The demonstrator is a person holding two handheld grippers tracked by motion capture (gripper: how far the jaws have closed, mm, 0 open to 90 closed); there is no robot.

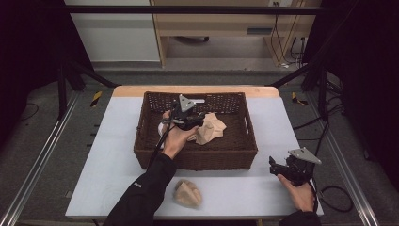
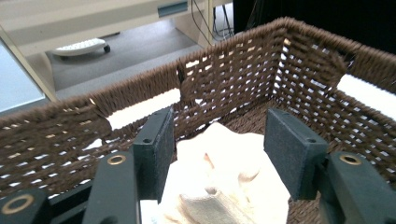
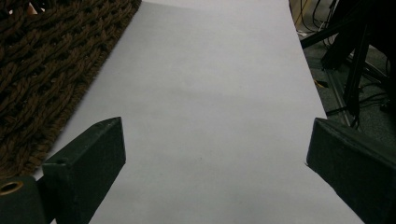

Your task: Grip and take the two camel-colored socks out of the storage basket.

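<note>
Second cloth bundle (image 1: 188, 193) on table (image 1: 117, 155).

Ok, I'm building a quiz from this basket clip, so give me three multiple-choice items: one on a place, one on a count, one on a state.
1. Where is the left gripper?
A. over the inside of the brown wicker basket
B. on the floor
C. beside the right gripper

2. How many beige crumpled cloths are in sight?
A. one
B. two
C. four

3. How do the right gripper jaws stand?
A. clamped on a cloth
C. shut on the basket rim
B. wide apart, with bare table between them

Answers:
1. A, the high view shows it inside the basket's walls.
2. B, one cloth in the basket and one cloth on the table in front of it.
3. B, the right gripper view shows nothing between the jaws.
</note>
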